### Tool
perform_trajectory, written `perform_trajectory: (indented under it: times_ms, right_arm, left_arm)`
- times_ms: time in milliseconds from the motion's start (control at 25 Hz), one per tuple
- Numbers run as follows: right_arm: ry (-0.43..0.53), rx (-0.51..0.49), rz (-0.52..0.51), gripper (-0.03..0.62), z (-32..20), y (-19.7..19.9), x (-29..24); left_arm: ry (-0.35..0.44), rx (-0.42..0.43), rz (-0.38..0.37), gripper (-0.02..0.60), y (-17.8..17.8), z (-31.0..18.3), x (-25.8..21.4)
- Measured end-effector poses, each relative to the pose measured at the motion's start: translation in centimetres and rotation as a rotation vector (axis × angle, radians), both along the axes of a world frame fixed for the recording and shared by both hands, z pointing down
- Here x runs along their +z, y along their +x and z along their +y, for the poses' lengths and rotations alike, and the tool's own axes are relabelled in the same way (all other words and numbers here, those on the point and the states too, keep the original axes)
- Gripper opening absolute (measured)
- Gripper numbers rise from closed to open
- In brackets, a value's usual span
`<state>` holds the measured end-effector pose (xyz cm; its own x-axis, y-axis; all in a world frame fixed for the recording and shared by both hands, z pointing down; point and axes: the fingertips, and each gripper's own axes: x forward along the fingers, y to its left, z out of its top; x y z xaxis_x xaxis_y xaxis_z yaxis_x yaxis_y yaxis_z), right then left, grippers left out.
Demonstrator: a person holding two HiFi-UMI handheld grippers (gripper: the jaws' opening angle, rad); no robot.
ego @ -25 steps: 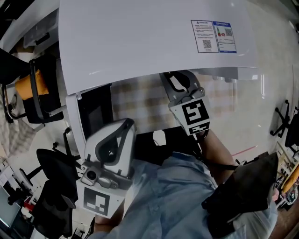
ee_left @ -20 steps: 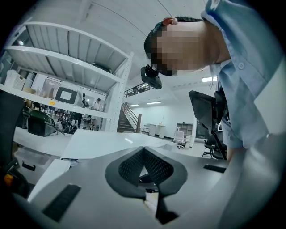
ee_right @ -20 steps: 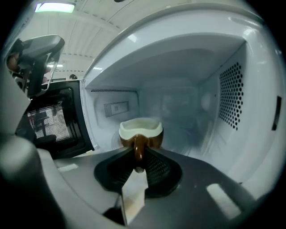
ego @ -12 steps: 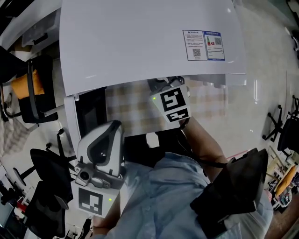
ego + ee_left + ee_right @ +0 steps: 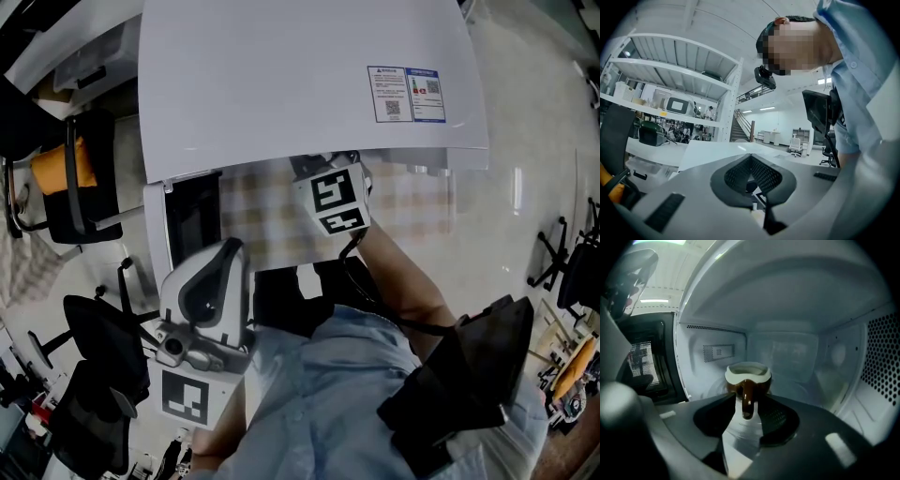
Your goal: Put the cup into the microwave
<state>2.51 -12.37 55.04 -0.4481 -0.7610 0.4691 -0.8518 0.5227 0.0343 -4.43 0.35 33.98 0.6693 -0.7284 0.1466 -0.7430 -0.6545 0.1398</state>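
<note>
Cup [image 5: 746,375] stood upright on the floor inside the microwave [image 5: 797,296], so the placing looked done. The right gripper [image 5: 747,405], reaching into the microwave, had just been opening its jaws, which stood slightly spread either side of the handle [image 5: 746,397] without pinching it, and it seemingly only had to back out. The left gripper [image 5: 751,159], outside the microwave, was pressed together on nothing; counted, there were one cup, one microwave and two grippers.

Black office chair [image 5: 89,211] (orange cushion [image 5: 58,167] on it), white shelving rack [image 5: 679,65], staircase [image 5: 742,129] beyond, glossy pale floor [image 5: 525,141].
</note>
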Motion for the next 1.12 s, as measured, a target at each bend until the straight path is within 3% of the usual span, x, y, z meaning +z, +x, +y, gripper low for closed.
perform_trajectory:
  times_ms: [480,600,760,920,1120]
  right_arm:
    - [-0.031,-0.015,0.066,0.140,4.0,2.8,-2.0]
    - [-0.020,-0.051,0.062,0.117,5.9,2.9,-3.3]
    - [-0.003,-0.125,-0.004,0.085,9.2,1.4,-6.5]
    - [0.051,-0.165,-0.085,0.011,11.2,0.7,-11.0]
    - [0.089,-0.198,-0.143,0.002,14.2,-0.3,-15.5]
  left_arm:
    - [0.014,-0.003,-0.001,0.005,1.0,0.5,-1.5]
    - [0.031,-0.046,-0.020,0.005,0.7,0.3,-1.8]
    - [0.063,-0.117,-0.037,0.005,-0.1,0.3,-2.6]
    - [0.076,-0.102,-0.052,0.005,1.1,1.4,-3.3]
    - [0.086,-0.111,-0.048,0.005,1.7,3.6,-4.3]
